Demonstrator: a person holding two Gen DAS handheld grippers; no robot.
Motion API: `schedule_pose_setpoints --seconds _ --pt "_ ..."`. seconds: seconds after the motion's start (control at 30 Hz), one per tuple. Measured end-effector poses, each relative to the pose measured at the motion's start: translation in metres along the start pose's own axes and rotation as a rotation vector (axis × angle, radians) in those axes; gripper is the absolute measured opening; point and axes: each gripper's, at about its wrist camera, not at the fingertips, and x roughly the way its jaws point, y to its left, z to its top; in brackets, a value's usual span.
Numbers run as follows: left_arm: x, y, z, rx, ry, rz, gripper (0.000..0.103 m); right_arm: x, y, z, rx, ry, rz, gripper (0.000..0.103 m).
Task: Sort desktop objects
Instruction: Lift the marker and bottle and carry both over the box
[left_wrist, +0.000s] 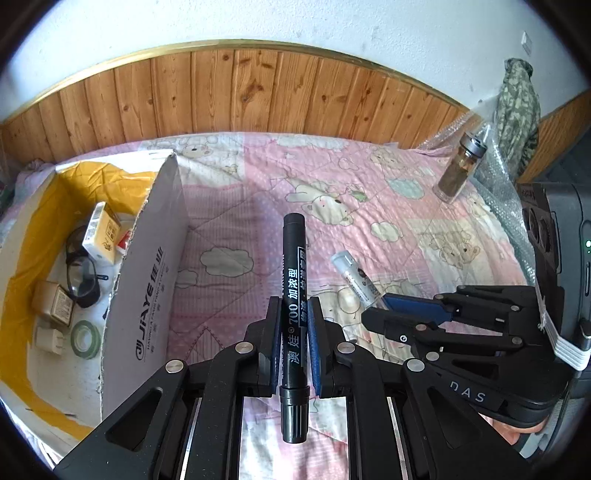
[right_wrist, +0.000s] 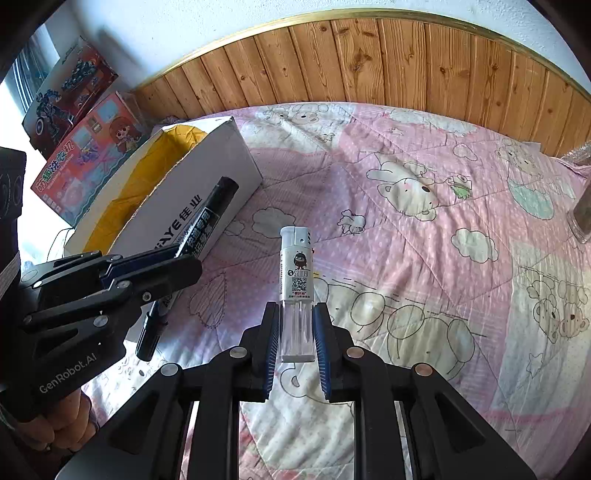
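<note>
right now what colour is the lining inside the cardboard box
Yellow lining inside the white box; clearest in the left wrist view.

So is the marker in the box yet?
Out. The marker is clamped in the left gripper above the quilt, beside the box.

The left gripper (left_wrist: 293, 325) clamps a black marker (left_wrist: 293, 295) above the quilt (left_wrist: 236, 206); the cardboard box (left_wrist: 147, 280) at its left edge holds what look like glasses (left_wrist: 83, 273).

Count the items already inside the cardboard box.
6 visible in the cardboard box: a yellow-white pack, a red pack beside it, glasses, a brown adapter, a white plug, a green tape roll. More may be hidden.
</note>
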Motion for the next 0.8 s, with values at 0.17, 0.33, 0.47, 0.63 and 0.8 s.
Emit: schedule_pose_setpoints --seconds 0.17,0.33,0.47,0.63,0.8 --pt "-0.016 0.0 -0.006 -0.003 -0.018 0.005 0.013 -0.009 0.013 -0.004 -0.02 -0.022 0.008 0.02" --pt "-0.033 0.006 -0.012 -0.017 -0.043 0.019 0.013 -0.018 0.024 -0.003 -0.042 -0.053 0.024 0.02" --pt "-0.046 0.014 -0.016 -0.038 -0.062 0.026 0.013 -0.026 0.036 -0.003 -0.062 -0.074 0.034 0.02" --pt "-0.063 0.027 -0.02 -0.071 -0.09 0.032 0.013 -0.033 0.05 -0.003 -0.087 -0.09 0.047 0.02" --pt "-0.079 0.042 -0.022 -0.107 -0.117 0.031 0.013 -0.036 0.064 -0.004 -0.11 -0.101 0.056 0.02"
